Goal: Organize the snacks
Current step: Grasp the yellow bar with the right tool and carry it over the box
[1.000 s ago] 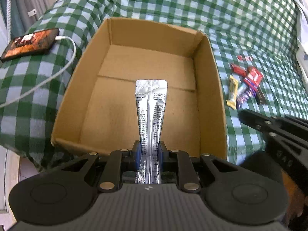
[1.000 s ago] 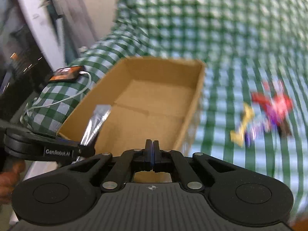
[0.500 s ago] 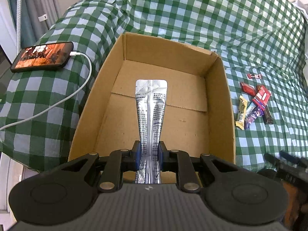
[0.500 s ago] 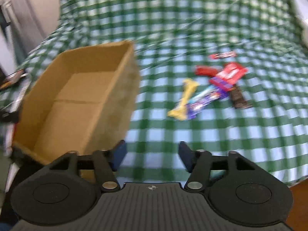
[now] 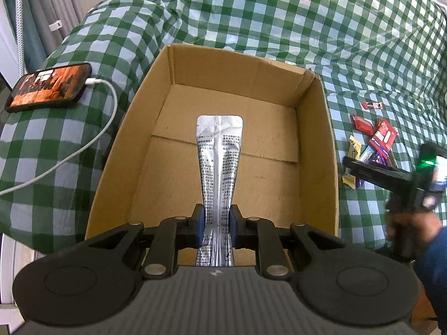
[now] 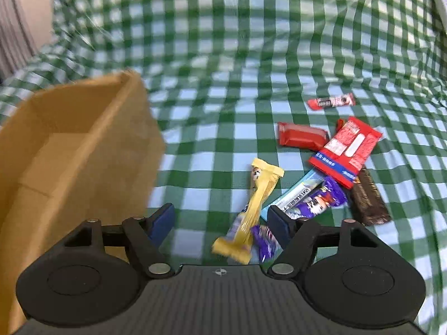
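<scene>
Here the left gripper (image 5: pixel 214 222) is clamped on a long silver foil sachet (image 5: pixel 218 164), its blue pads pinching the lower part of the pack while the printed upper end reaches forward over the floor of an open cardboard box (image 5: pixel 317 150). The box holds nothing else and sits on a green-and-white checked cloth (image 5: pixel 279 14). To the box's left a phone (image 5: pixel 49 86) with a lit screen lies on the cloth, a white cable (image 5: pixel 92 142) plugged into it and trailing off to the left. The right gripper (image 6: pixel 220 220) has just been opening; its jaws stand well apart and nothing is pressed between the pads. It hangs above the near end of a heap of snacks: a yellow wrapper (image 6: pixel 251 212) and a purple wrapper (image 6: pixel 318 203) lie in the gap as seen from its camera. Beyond them lie a pale blue bar (image 6: pixel 296 192), a red packet (image 6: pixel 346 150), a red bar (image 6: pixel 301 136), a dark brown bar (image 6: pixel 366 198) and, apart from the rest, a small red stick (image 6: pixel 331 102). The heap lies to the right of the box, on the cloth. In the left wrist view the right gripper shows at the right edge, blurred, held by a hand (image 5: pixel 410 223) in a dark blue sleeve (image 5: pixel 435 268).
</scene>
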The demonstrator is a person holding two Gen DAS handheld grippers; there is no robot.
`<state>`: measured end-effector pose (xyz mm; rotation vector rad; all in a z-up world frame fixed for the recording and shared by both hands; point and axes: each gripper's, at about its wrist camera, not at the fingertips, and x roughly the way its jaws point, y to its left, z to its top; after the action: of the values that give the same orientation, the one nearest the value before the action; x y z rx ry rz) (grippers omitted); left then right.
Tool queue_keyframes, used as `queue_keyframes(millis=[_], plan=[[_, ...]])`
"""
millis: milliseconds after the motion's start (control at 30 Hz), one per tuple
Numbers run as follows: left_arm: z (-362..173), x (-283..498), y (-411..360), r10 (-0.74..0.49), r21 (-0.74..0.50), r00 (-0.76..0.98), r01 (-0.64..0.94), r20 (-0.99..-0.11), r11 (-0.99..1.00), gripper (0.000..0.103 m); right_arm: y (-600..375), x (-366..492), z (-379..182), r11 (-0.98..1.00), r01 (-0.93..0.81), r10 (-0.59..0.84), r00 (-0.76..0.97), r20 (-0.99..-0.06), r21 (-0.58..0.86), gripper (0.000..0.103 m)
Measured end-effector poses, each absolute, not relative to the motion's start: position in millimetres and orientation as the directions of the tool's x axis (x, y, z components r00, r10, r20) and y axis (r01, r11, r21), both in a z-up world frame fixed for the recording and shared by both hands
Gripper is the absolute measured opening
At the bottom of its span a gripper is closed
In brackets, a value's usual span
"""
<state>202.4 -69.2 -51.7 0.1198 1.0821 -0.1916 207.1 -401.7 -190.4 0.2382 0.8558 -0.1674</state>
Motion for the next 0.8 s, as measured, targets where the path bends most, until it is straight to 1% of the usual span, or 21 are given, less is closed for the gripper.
queue_keyframes(millis=[100,133,167,200,233,333,433,533,667,733,800], plan=[[-56.7,209.4,-75.3,-0.097,0.001,0.442,0.218,-0.892,0.976,0.020,-405.7,228.6,-218.2,0.956,0.272,-0.076,0.589,-0.805,0.110,0.065],[-58.3,211.0,-76.8,-0.098,0.000,0.437,0.220,-0.894,0.976,0.020,-405.8,233.9,-226.2,0.957,0.272,-0.079,0.572,-0.816,0.099,0.051],[-59.6,211.8,-78.4,-0.100,-0.001,0.434,0.222,-0.895,0.975,0.020,-405.3,237.5,-233.3,0.961,0.265,-0.081,0.555,-0.828,0.083,0.033],[-60.2,211.8,-79.5,-0.102,-0.002,0.433,0.224,-0.895,0.975,0.020,-403.2,236.7,-236.4,0.963,0.265,-0.111,0.553,-0.826,0.048,0.028],[-60.3,211.7,-80.1,-0.104,-0.003,0.434,0.226,-0.895,0.974,0.020,-399.8,234.7,-234.8,0.967,0.252,-0.125,0.564,-0.816,0.026,0.026],[-59.2,210.0,-79.8,-0.108,-0.006,0.440,0.228,-0.892,0.974,0.020,-391.4,220.9,-219.7,0.971,0.237,-0.119,0.593,-0.796,0.031,0.026],[-55.5,203.9,-76.4,-0.115,-0.012,0.448,0.225,-0.886,0.974,0.020,-382.2,194.0,-184.7,0.973,0.226,-0.114,0.661,-0.742,0.052,0.026],[-50.6,193.5,-70.4,-0.128,-0.023,0.459,0.227,-0.879,0.974,0.020,-373.0,159.7,-143.5,0.967,0.233,-0.099,0.717,-0.690,0.103,0.026],[-43.6,179.4,-60.9,-0.140,-0.034,0.475,0.223,-0.869,0.974,0.020,-352.6,117.9,-96.7,0.970,0.185,-0.045,0.775,-0.630,0.158,0.026],[-39.9,173.8,-56.3,-0.147,-0.041,0.482,0.223,-0.864,0.974,0.020,-338.4,106.4,-82.2,0.977,0.153,-0.029,0.789,-0.614,0.151,0.026],[-36.0,168.9,-52.8,-0.150,-0.042,0.495,0.222,-0.856,0.974,0.020,-327.1,104.7,-75.4,0.978,0.125,0.004,0.786,-0.618,0.166,0.026]])
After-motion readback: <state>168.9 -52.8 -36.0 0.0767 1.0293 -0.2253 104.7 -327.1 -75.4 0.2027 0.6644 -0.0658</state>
